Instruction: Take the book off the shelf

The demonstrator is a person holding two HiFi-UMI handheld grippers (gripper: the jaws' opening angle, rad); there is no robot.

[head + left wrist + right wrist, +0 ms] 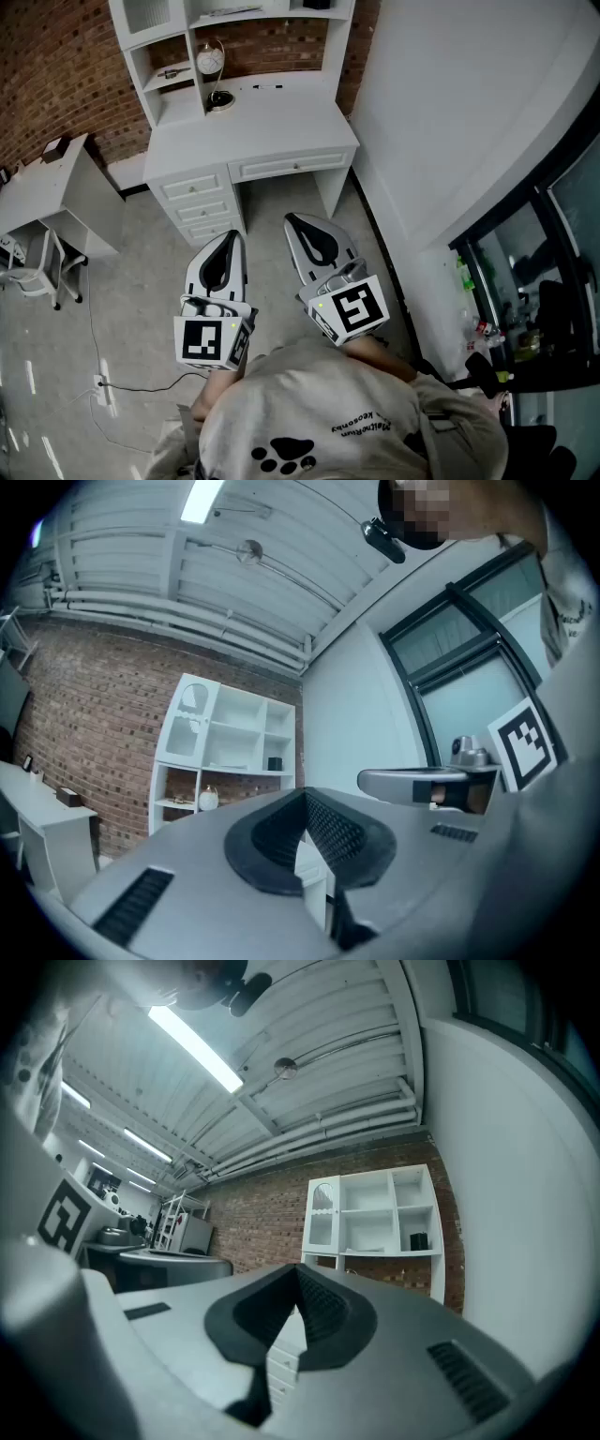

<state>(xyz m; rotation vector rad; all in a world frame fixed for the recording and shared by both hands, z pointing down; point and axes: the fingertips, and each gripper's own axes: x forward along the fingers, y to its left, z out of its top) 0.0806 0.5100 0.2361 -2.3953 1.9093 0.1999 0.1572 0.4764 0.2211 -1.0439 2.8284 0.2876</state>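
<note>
1. Red brick wall (56,66) backed a white desk (253,122), which had 3 small drawers down its left side and a white shelf unit (155,47) on top.
2. What looked like the book (230,12) lay flat in the middle compartment of the shelf unit, above the desktop; it was too small to make out further.
3. A round white ornament (210,60) stood in the low left compartment, and a small black box (418,1240) sat in a right-hand compartment.
4. The left claw (231,234) had its jaws pressed together with nothing between them.
5. The right claw (291,218), just beside it, was likewise closed and empty.
6. Both claws pointed toward the desk over the grey floor (141,244), well apart from the shelf unit, in front of the person's grey sweatshirt (328,412).
</note>
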